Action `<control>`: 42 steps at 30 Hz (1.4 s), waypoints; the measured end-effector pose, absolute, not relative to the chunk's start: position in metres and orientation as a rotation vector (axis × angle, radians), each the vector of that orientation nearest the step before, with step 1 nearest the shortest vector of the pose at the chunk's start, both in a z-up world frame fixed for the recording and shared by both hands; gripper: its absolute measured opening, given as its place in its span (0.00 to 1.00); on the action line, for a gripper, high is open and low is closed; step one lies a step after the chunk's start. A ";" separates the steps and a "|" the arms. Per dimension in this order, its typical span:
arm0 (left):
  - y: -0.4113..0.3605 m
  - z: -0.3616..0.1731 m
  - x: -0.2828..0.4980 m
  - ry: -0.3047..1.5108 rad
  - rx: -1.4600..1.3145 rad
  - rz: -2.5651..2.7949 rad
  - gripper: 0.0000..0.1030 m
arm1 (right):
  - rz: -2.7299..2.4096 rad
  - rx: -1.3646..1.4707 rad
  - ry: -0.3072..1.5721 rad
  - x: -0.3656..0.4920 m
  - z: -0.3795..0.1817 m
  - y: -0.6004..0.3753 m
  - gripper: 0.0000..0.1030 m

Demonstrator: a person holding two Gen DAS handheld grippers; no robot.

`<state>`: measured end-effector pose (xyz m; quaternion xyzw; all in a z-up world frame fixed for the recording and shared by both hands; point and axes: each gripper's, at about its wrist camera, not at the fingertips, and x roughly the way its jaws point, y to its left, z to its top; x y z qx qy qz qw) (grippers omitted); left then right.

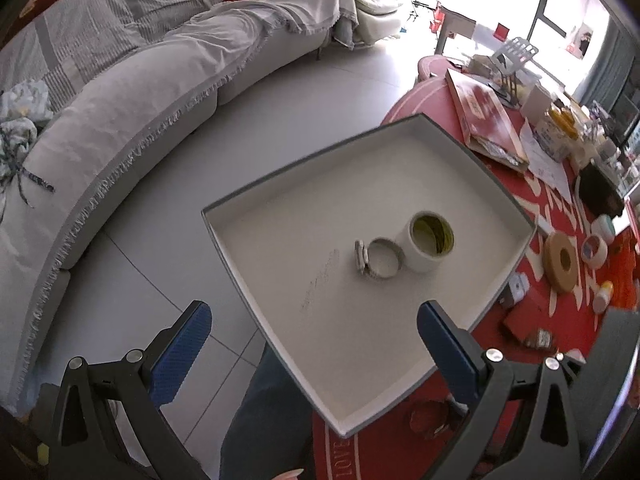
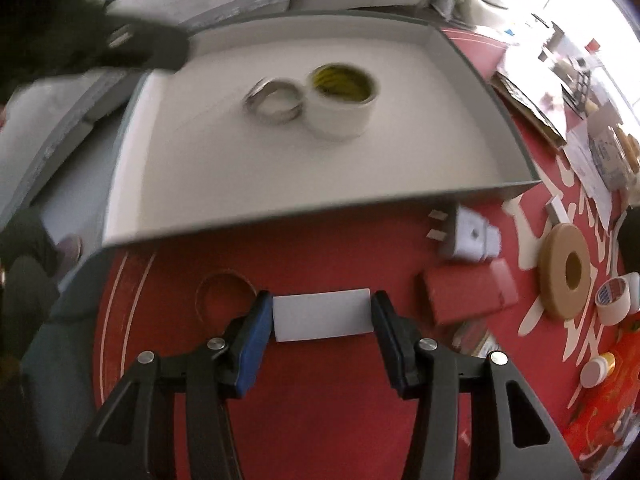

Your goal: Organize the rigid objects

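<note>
A shallow grey box with a white inside [image 1: 280,280] sits at the edge of the red table and also shows in the right wrist view [image 2: 320,208]. In it stand a white tape roll [image 1: 430,246] [image 2: 340,106] and a metal ring [image 1: 378,258] [image 2: 276,102], touching. My left gripper [image 1: 314,344] is open and empty, held above the box's near corner. My right gripper [image 2: 320,318] is shut on a white rectangular block [image 2: 322,314], held over the red table just in front of the box.
On the red tablecloth [image 2: 320,420] lie a white plug adapter [image 2: 468,234], a red box [image 2: 468,292], a brown tape roll [image 2: 566,272] [image 1: 562,258], a small white tape roll [image 2: 612,298] and a small bottle [image 2: 596,368]. A grey sofa [image 1: 120,100] stands beyond the floor.
</note>
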<state>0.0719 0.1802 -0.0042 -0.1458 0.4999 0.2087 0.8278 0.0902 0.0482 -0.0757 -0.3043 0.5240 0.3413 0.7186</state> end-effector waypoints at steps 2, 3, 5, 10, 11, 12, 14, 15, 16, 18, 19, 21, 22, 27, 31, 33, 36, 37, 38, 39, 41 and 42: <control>0.177 -0.005 0.067 1.067 -0.303 0.435 1.00 | 0.783 -0.711 1.156 0.073 -0.076 0.044 0.50; 0.175 -0.005 0.065 1.067 -0.298 0.430 1.00 | 0.798 -0.731 1.159 0.063 -0.077 0.041 0.50; 0.171 -0.003 0.060 1.062 -0.282 0.415 1.00 | 0.821 -0.758 1.169 0.041 -0.078 0.029 0.50; 0.138 0.002 0.045 1.054 -0.196 0.309 1.00 | 0.769 -0.753 1.208 0.006 -0.080 -0.017 0.50; 0.125 0.002 0.041 1.066 -0.168 0.271 1.00 | 0.733 -0.733 1.223 0.007 -0.080 -0.029 0.50; 0.115 0.001 0.038 1.076 -0.147 0.244 1.00 | 0.703 -0.710 1.237 0.005 -0.080 -0.039 0.50; 0.087 -0.006 0.033 1.108 -0.096 0.195 1.00 | 0.612 -0.642 1.264 0.010 -0.080 -0.062 0.50; 0.076 -0.010 0.031 1.127 -0.075 0.181 1.00 | 0.580 -0.612 1.273 0.011 -0.080 -0.072 0.50; 0.067 -0.015 0.030 1.143 -0.059 0.176 1.00 | 0.547 -0.581 1.282 0.012 -0.080 -0.081 0.50; 0.049 -0.028 0.031 1.179 -0.041 0.192 1.00 | 0.484 -0.520 1.294 0.016 -0.078 -0.097 0.50; 0.045 -0.033 0.032 1.196 -0.044 0.210 1.00 | 0.467 -0.505 1.295 0.016 -0.078 -0.100 0.50; 0.039 -0.046 0.040 1.235 -0.081 0.244 1.00 | 0.431 -0.467 1.300 0.016 -0.079 -0.112 0.50; 0.038 -0.050 0.044 1.251 -0.096 0.256 1.00 | 0.414 -0.453 1.299 0.017 -0.078 -0.115 0.50; 0.037 -0.060 0.056 1.266 -0.126 0.318 1.00 | 0.337 -0.378 1.281 0.018 -0.074 -0.131 0.77; 0.041 -0.069 0.062 1.281 -0.160 0.350 1.00 | 0.350 -0.321 1.264 0.018 -0.067 -0.146 0.77; 0.042 -0.076 0.064 1.300 -0.182 0.353 1.00 | 0.363 -0.313 1.270 0.017 -0.066 -0.147 0.77; 0.042 -0.079 0.066 1.285 -0.186 0.347 1.00 | 0.385 -0.314 1.279 0.014 -0.069 -0.147 0.77; 0.041 -0.079 0.068 1.284 -0.183 0.346 1.00 | 0.387 -0.321 1.275 0.012 -0.069 -0.145 0.77; 0.040 -0.079 0.069 1.280 -0.178 0.344 1.00 | 0.395 -0.334 1.268 0.013 -0.072 -0.142 0.77; 0.039 -0.080 0.071 1.276 -0.180 0.340 1.00 | 0.399 -0.343 1.267 0.012 -0.073 -0.139 0.77; 0.040 -0.082 0.074 1.275 -0.202 0.332 1.00 | 0.403 -0.365 1.267 0.023 -0.082 -0.136 0.77; 0.043 -0.082 0.072 1.277 -0.220 0.327 1.00 | 0.401 -0.377 1.269 0.024 -0.085 -0.134 0.77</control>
